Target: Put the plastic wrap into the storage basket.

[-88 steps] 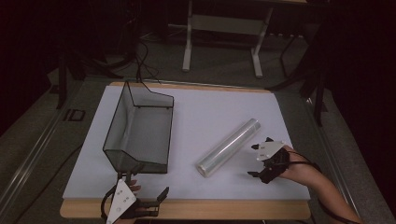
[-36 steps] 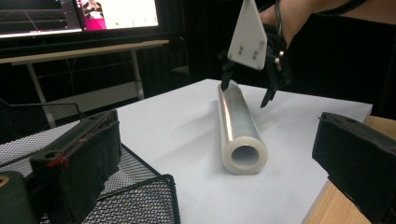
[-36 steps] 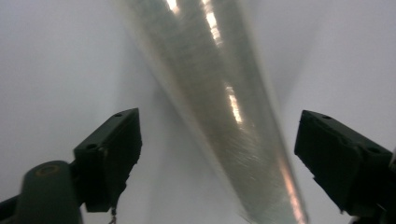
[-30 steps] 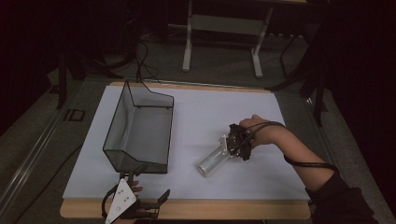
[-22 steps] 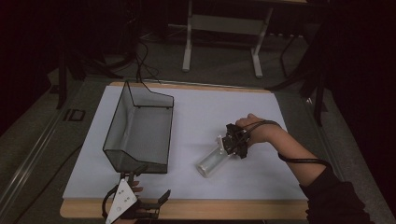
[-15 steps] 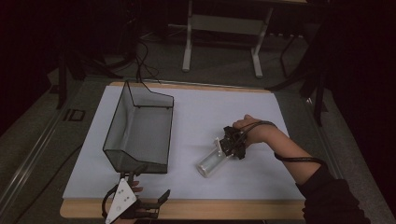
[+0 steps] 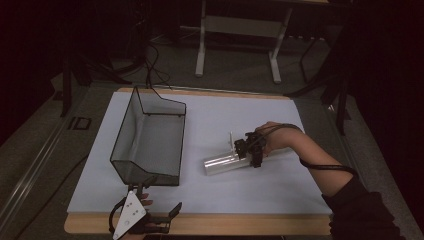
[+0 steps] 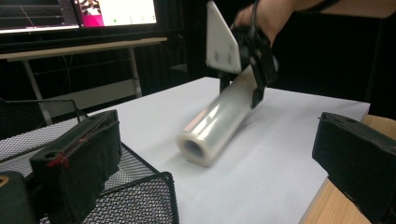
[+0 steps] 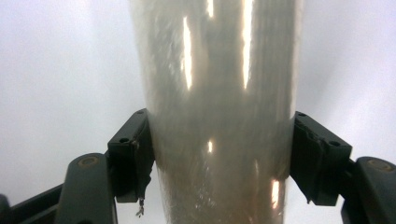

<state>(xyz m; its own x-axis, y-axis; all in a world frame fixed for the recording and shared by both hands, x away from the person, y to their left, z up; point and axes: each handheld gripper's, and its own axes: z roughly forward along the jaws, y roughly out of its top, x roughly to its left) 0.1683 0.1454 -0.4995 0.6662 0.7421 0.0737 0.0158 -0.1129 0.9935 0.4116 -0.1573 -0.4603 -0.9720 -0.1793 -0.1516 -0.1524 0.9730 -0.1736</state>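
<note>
A roll of clear plastic film (image 7: 220,164) lies slantwise on the white table cover, right of a black wire-mesh basket (image 7: 160,101). My right gripper (image 7: 247,150) is shut on the roll's far end, a pad pressed against each side of the film roll (image 9: 219,84). From the left gripper view, the roll (image 8: 212,123) looks blurred, with the right gripper (image 8: 240,86) clamped over it. My left gripper (image 7: 161,195) rests at the table's front edge below the basket, jaws wide open and nothing between them.
The basket's mesh corner (image 8: 140,196) sits just in front of my left gripper (image 8: 219,158). Bare white cover (image 7: 260,190) stretches between the roll and the wooden front edge. Metal desk legs (image 7: 202,45) and cables stand on the floor beyond the table.
My right gripper came from the table's right side onto the roll and shut on it. The roll's free end has since swung left and away. The left gripper stayed put.
</note>
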